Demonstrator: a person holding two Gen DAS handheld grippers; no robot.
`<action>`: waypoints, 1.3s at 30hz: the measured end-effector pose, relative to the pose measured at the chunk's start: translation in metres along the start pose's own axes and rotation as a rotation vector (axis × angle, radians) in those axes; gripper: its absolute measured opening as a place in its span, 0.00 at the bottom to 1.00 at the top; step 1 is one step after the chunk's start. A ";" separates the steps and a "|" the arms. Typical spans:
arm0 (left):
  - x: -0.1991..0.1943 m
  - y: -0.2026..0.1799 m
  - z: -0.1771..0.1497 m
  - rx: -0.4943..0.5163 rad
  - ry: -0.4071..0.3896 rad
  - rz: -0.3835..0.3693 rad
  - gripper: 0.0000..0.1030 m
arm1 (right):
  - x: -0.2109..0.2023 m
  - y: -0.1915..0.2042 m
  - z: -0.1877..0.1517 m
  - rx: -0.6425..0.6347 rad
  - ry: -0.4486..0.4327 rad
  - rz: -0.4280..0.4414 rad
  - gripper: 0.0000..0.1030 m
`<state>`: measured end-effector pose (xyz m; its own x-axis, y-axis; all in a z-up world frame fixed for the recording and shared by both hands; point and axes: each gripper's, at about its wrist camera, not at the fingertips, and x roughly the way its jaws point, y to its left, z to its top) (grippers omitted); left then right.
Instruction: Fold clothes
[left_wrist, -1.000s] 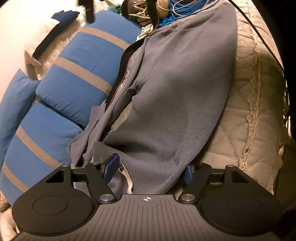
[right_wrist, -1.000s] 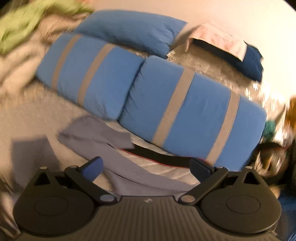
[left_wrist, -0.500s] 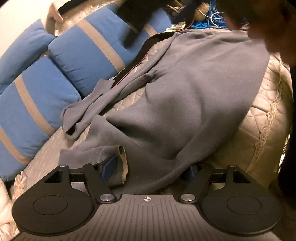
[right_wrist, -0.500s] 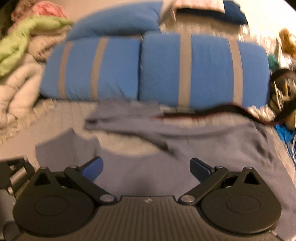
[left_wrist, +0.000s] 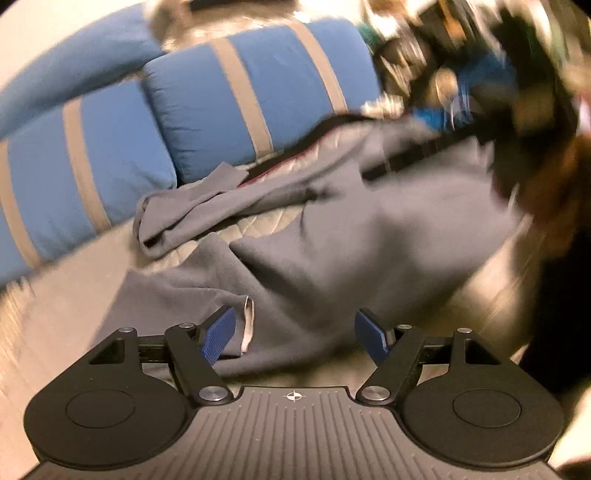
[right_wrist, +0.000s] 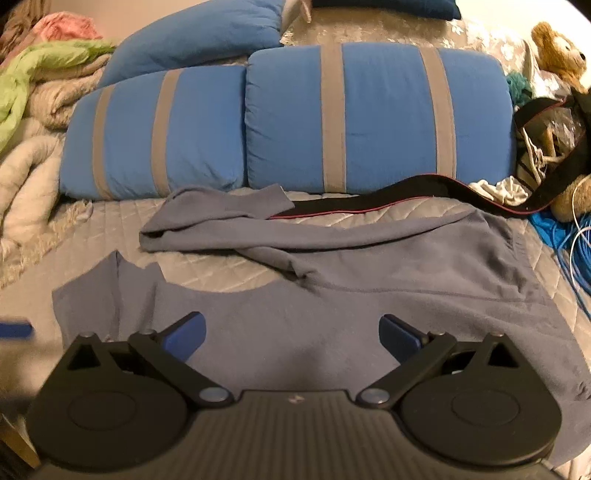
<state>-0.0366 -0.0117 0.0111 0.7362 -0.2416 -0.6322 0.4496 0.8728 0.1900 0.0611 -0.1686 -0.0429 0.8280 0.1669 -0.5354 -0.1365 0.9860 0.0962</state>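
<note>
The left hand-held gripper (left_wrist: 295, 334) is seen with its blue pads set wide apart, nothing pinched between them; a turned-up edge of the grey fleece garment (left_wrist: 332, 251) with a pale lining strip is seen just beside the left pad, and whether it is touched cannot be told through the blur. The right hand-held gripper (right_wrist: 291, 332) is likewise held wide, with its pads poised over the garment's near part and nothing gripped. The garment (right_wrist: 351, 295) is spread across the quilted bed (right_wrist: 221, 266), mostly flat at the near side, with a curved neckline cut out at its edge. One long sleeve is stretched leftward and bunched at its end, near the striped blue pillows (right_wrist: 369, 118). A black strap with red piping (right_wrist: 369, 201) is laid between the garment and the pillows. A teddy bear (right_wrist: 557, 51) and blue cable (right_wrist: 576, 251) are seen at the right, crumpled bedding (right_wrist: 33, 110) at the left.
</note>
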 end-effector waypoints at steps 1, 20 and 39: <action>-0.007 0.007 0.002 -0.031 -0.009 -0.017 0.69 | 0.000 0.001 -0.001 -0.007 0.000 0.003 1.00; 0.058 0.092 0.017 0.061 0.181 0.110 0.10 | 0.003 0.020 -0.015 -0.075 0.025 0.055 1.00; 0.019 0.254 0.039 -0.268 0.005 0.548 0.75 | -0.011 0.071 -0.034 -0.421 -0.067 0.214 1.00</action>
<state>0.1117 0.1887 0.0766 0.8216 0.2744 -0.4996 -0.1374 0.9460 0.2936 0.0237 -0.1003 -0.0589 0.7887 0.3794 -0.4838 -0.5048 0.8488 -0.1573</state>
